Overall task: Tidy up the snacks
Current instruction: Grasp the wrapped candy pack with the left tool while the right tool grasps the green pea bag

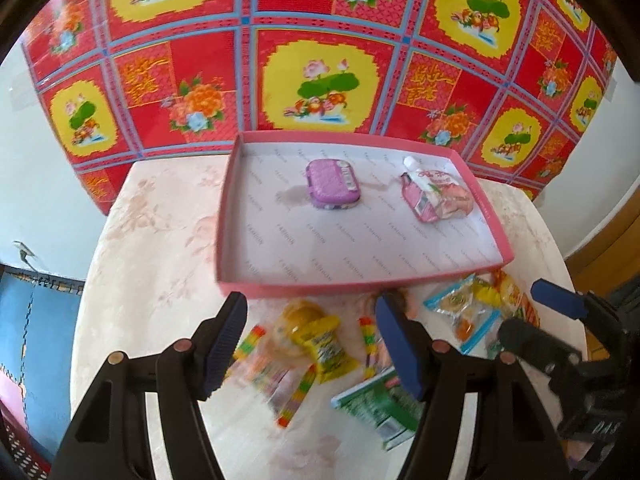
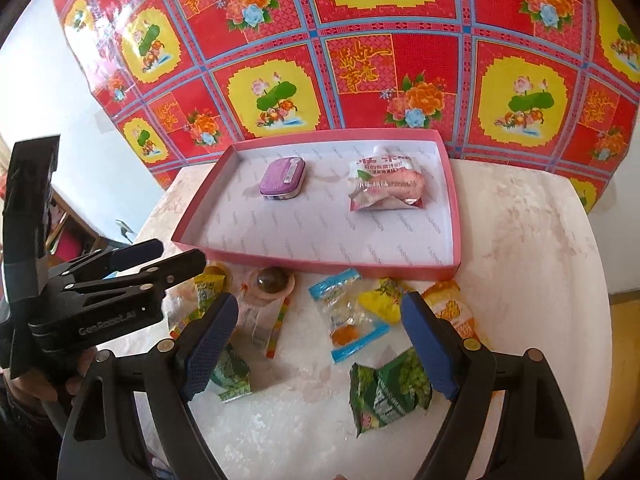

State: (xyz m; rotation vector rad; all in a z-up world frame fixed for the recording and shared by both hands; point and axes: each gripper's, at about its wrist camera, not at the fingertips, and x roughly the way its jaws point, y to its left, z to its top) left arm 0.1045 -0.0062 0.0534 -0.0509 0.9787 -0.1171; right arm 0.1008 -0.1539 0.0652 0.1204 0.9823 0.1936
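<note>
A pink tray stands on the pale table and holds a purple tin and a pink drink pouch. Loose snacks lie in front of it: a yellow packet, rainbow candy strips, a blue-edged clear packet, a green packet, a round jelly cup, and an orange packet. My left gripper is open and empty above the yellow packet. My right gripper is open and empty above the blue-edged packet.
A red, yellow and blue flowered cloth hangs behind the table. The table has rounded edges. A blue floor mat lies at the left below the table.
</note>
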